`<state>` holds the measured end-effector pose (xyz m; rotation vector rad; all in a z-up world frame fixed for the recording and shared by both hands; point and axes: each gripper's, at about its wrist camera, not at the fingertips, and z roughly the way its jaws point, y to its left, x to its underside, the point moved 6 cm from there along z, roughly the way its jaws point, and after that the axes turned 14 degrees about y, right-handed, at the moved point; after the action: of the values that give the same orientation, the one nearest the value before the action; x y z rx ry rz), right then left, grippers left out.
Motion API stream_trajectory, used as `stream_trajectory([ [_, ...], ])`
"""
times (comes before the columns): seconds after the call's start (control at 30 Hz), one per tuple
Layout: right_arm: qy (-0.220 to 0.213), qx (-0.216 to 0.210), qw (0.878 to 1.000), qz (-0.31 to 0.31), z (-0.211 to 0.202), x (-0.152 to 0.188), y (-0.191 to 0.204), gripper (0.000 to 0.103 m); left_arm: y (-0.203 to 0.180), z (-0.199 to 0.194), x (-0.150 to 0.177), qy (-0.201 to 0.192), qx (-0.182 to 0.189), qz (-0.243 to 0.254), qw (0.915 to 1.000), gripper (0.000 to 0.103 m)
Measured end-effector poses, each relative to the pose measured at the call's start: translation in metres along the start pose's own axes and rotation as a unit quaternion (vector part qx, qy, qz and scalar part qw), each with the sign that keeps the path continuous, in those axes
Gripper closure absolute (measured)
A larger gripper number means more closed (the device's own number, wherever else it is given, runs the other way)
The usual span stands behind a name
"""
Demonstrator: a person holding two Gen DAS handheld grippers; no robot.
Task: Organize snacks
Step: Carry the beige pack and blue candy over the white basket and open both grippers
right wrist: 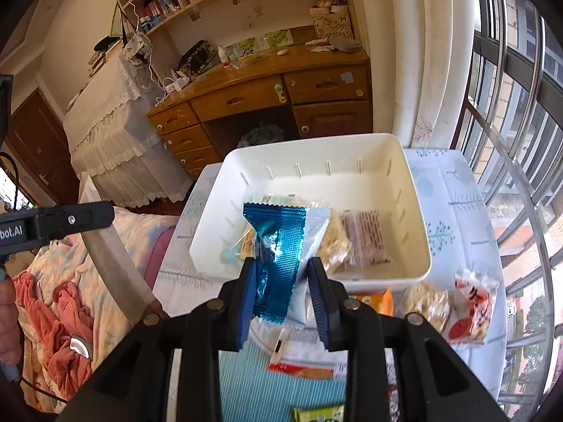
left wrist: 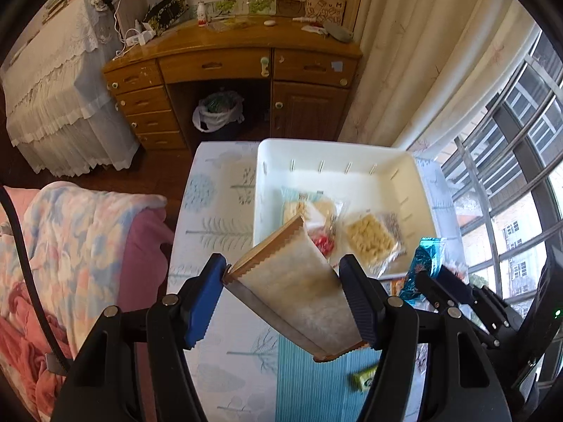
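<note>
Landmark: white bin (left wrist: 330,154).

Left gripper (left wrist: 281,302), jaws half open, clamps a white frosted packet (left wrist: 299,288) just short of the bin's near wall.

Right gripper (right wrist: 281,302), jaws narrow, pinches a blue foil packet (right wrist: 281,256) over the bin's near rim.

Judgement: carry each past the rim, lower, then let go; one at a time avoids collision.

Count: two packets held, about three in the bin, at least five loose outside its near wall.

A honey-coloured wooden desk with drawers (left wrist: 225,66) stands at twelve o'clock, cream curtains (left wrist: 415,52) at one, barred windows (left wrist: 510,183) at three.
</note>
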<state>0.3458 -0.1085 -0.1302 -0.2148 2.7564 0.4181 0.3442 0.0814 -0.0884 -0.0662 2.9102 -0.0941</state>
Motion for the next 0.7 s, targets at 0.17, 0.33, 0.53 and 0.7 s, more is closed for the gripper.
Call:
stream_trajectory([
  [0.17,-0.006,0.008,1.0,0.001,0.015,-0.016,-0.012,0.073,-0.01,0.005,-0.025,-0.032,0.014,-0.001,0.9994,0.038],
  [0.33,-0.005,0.002,1.0,0.009,0.034,-0.024,-0.025,0.073,-0.026,0.027,-0.042,-0.04,0.034,0.011,0.9985,0.038],
  [0.53,-0.003,-0.009,1.0,0.016,0.054,-0.031,-0.036,0.073,-0.039,0.051,-0.053,-0.059,0.041,0.026,0.9971,0.037],
  [0.7,-0.001,-0.015,1.0,0.025,0.066,-0.033,-0.042,0.072,-0.042,0.071,-0.057,-0.049,0.056,0.019,0.9971,0.037],
])
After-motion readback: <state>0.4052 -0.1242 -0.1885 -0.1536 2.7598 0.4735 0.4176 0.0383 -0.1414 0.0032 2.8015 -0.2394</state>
